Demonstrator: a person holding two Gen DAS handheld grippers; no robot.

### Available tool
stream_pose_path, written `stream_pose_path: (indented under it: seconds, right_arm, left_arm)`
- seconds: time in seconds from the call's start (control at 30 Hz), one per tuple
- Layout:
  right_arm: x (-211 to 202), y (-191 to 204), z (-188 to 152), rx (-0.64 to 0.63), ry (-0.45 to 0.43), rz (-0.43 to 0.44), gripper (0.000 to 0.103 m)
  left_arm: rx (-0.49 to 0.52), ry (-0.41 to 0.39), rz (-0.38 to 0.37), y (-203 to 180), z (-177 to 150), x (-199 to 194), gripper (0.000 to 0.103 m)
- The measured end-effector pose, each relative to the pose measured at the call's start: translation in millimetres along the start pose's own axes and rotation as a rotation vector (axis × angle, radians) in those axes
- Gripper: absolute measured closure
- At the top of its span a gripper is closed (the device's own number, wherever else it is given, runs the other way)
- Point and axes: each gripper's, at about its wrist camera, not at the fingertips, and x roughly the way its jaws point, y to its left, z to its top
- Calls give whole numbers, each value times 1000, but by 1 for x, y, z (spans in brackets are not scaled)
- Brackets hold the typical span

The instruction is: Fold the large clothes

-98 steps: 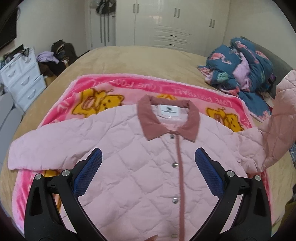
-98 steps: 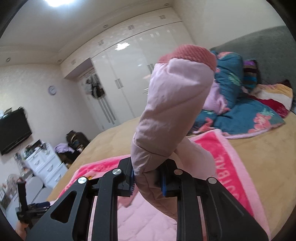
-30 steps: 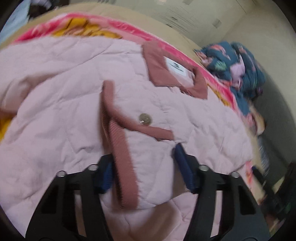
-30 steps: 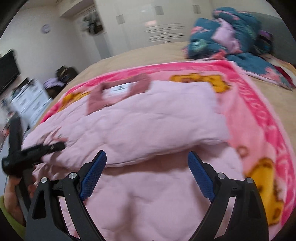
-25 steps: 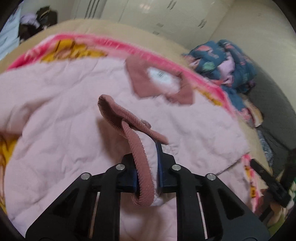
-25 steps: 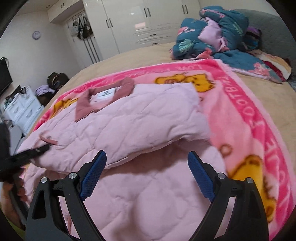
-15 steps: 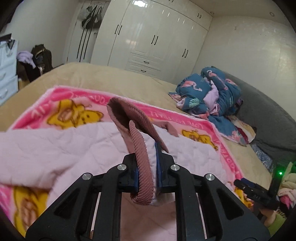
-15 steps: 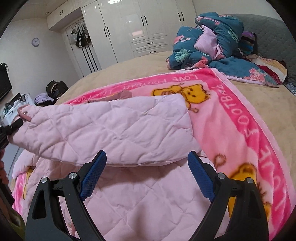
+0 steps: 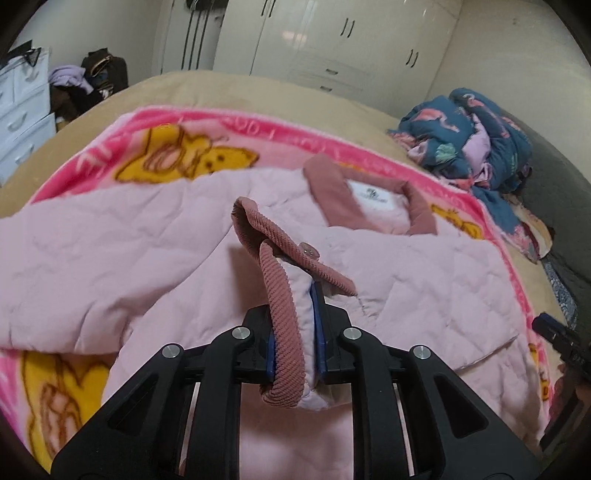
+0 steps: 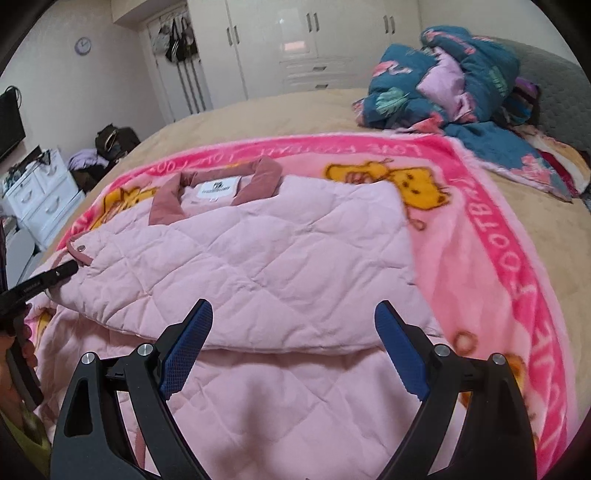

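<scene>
A pink quilted jacket (image 10: 280, 251) lies collar-away on a pink cartoon blanket (image 10: 491, 229). One sleeve is folded across its front. My left gripper (image 9: 295, 306) pinches that sleeve's ribbed dusty-pink cuff (image 9: 258, 225) and holds it just above the jacket body; its jaws are opening slightly, with the cuff still pressed between the blue pads. The right wrist view shows the left gripper (image 10: 72, 268) at the sleeve's end, far left. My right gripper (image 10: 293, 321) hangs open over the jacket's lower part, holding nothing. The collar (image 9: 332, 192) with its white label shows beyond.
The blanket covers a tan bed (image 10: 295, 107). A heap of blue patterned bedding (image 10: 443, 74) sits at the far right by a grey headboard (image 10: 554, 92). White drawers (image 10: 40, 192) and bags stand left of the bed, white wardrobes (image 10: 295, 33) behind.
My left gripper closed on the cuff, lifted it high, then brought it back down over the jacket. The folded sleeve swung left with it. The right gripper stayed open and barely shifted.
</scene>
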Motion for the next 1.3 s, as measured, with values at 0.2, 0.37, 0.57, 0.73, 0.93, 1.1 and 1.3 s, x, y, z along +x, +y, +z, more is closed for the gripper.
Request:
stream_pose_path:
  seconds: [0.2, 0.37, 0.57, 0.73, 0.93, 1.1, 1.3]
  right_arm:
    - [29, 5, 7, 8, 74, 3, 14]
    - [53, -4, 3, 24, 145, -26, 14]
    - [75, -19, -10, 66, 182, -27, 14]
    - [75, -14, -14, 47, 170, -58, 13]
    - [58, -8, -17, 46, 141, -47, 6]
    - [41, -6, -21, 88, 116, -4, 6]
    - [22, -3, -23, 110, 100, 29, 6]
  left_arm:
    - [3, 47, 32, 8, -11, 11, 91]
    - [31, 62, 65, 6, -15, 15, 88]
    - [34, 95, 75, 8, -22, 26, 79]
    - [32, 95, 73, 8, -26, 24, 79]
    - [9, 111, 20, 11, -29, 12, 60]
    - [0, 98, -30, 7, -32, -4, 42]
    - [-11, 84, -82, 3, -31, -23, 16]
